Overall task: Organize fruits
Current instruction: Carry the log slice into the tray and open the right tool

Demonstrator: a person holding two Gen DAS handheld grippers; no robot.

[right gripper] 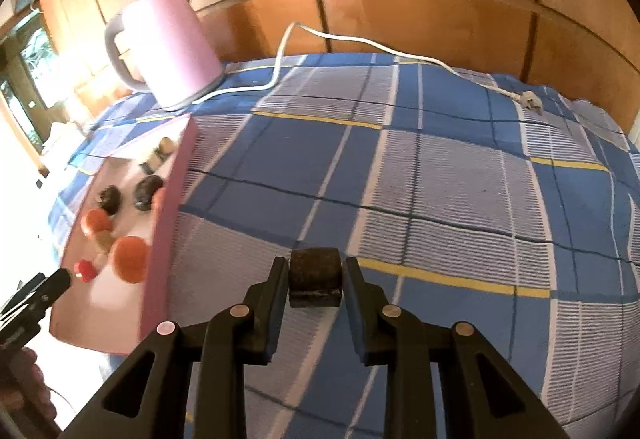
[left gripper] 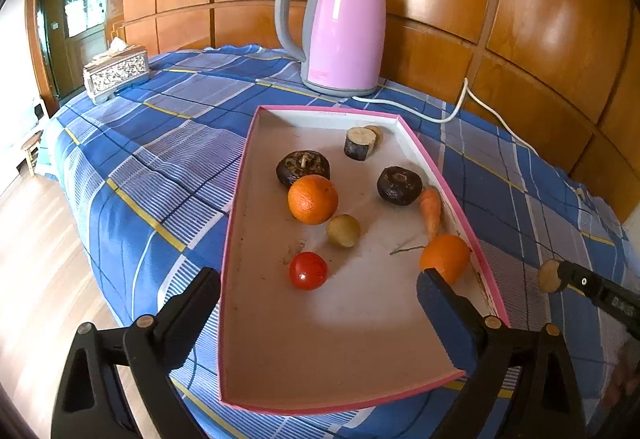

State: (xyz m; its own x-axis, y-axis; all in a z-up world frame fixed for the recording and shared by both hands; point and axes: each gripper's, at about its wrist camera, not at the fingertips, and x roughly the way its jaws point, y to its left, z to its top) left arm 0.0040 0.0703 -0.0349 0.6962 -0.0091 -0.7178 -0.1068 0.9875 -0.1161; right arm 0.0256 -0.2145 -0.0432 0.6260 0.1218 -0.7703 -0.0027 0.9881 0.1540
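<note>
A pink-rimmed tray (left gripper: 240, 175) lies on the blue plaid cloth. It holds two oranges (left gripper: 313, 199) (left gripper: 445, 257), a red tomato (left gripper: 308, 271), two dark round water chestnuts (left gripper: 303, 168) (left gripper: 399, 185), a small carrot (left gripper: 431, 213), a pale yellowish fruit (left gripper: 343, 230) and a cut dark-skinned cane piece (left gripper: 361, 143). My left gripper (left gripper: 318, 281) stands wide open over the tray's near half, with the tomato between its fingers, untouched. My right gripper (right gripper: 315, 279) is shut on another dark cane chunk (right gripper: 315, 277), above the cloth to the right of the tray (right gripper: 168, 223).
A pink kettle (left gripper: 340, 31) stands behind the tray, and its white cord (right gripper: 360, 47) trails across the cloth to a plug at the far right. A patterned tissue box (left gripper: 116, 73) sits at the back left. Wood panelling backs the table; the floor lies beyond the left edge.
</note>
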